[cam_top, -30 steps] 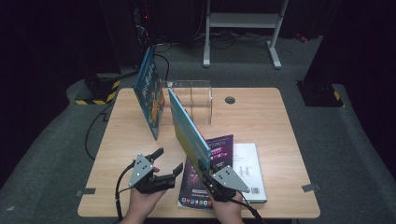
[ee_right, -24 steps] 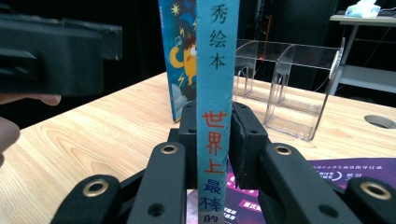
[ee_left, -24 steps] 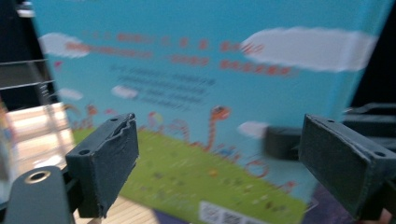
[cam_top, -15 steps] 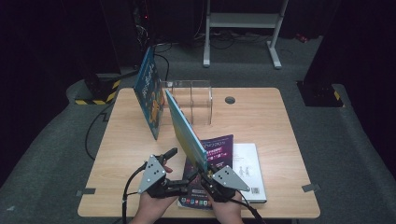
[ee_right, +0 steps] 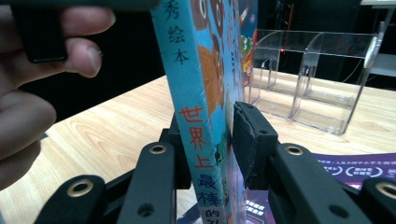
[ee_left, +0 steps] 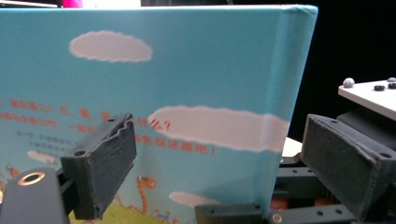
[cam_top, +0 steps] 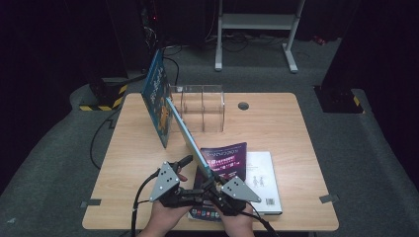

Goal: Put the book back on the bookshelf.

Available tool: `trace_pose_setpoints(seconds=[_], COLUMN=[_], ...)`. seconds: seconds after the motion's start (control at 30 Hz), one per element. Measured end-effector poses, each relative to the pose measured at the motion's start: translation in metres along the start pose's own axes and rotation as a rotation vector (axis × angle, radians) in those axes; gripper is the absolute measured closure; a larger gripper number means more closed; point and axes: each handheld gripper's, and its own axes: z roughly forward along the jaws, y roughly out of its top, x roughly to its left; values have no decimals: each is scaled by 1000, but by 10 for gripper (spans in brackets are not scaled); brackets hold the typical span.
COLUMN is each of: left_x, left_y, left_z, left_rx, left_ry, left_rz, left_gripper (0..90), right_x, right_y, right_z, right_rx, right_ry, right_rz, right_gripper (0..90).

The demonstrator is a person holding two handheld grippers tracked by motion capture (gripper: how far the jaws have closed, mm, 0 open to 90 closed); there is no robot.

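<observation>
1. The left tool (cam_top: 184, 174) has come from the lower left of the high view to just beside the thin light-blue hardcover picture book (cam_top: 190, 139), which stands tilted on its lower edge at the lower centre of the frame. Its jaws are wide open. In the left gripper view the book's blue cover (ee_left: 154, 102) is between them, but neither pad touches it yet.
2. The right tool (ee_right: 205, 154) holds the same book near its spine. Its jaws have just been opening a little, but in the right gripper view the pads are still on both sides of the cover, so I judge that the grip is becoming looser and not released.
3. In my judgement this means a handover: the left tool is getting ready to take the book while the right one lets go.
4. Around: a second blue picture book (cam_top: 157, 103) leans at the left end of the clear plastic divided rack (cam_top: 197, 106), at the upper centre of the wooden bench (cam_top: 276, 128).
5. A purple booklet (cam_top: 225, 160) lies on a white book (cam_top: 264, 182) under the tilted book, at the lower right. These flat books may be in the way if the held book slips down.
</observation>
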Motion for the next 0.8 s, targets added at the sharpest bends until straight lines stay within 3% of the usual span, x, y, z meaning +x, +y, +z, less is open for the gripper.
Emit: trace_pose_setpoints(seconds=[0.17,0.53,0.8], left_x=[2,9,12], left_y=[0,2,3], left_z=[-2,-7,-6], left_rx=[-10,-11,15], left_ry=[6,53,66], left_rz=[-10,-20,-6], left_gripper=[94,81,90], right_x=[5,7,15], right_y=[-1,1,4], right_z=[1,4,9], right_rx=[6,28,54], right_ry=[9,65,81], right_rz=[-11,23,-17], right_gripper=[681,621,580])
